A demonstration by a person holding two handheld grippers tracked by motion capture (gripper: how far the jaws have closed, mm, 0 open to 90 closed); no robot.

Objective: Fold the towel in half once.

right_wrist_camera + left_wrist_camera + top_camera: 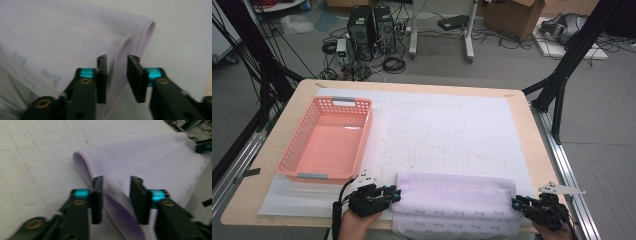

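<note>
Fleecy lilac towel [455, 200] lies folded at six o'clock; we see both the left gripper [393, 194] and right gripper [515, 203] released around its hems, pink perforated plastic basket [292, 162] at nine.

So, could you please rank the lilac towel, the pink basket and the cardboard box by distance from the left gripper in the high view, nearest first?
From the left gripper:
1. Lilac towel: right at its jaws, along the near table edge.
2. Pink basket: just beyond it, on the table's left side.
3. Cardboard box: on the floor beyond the table, far right.
</note>
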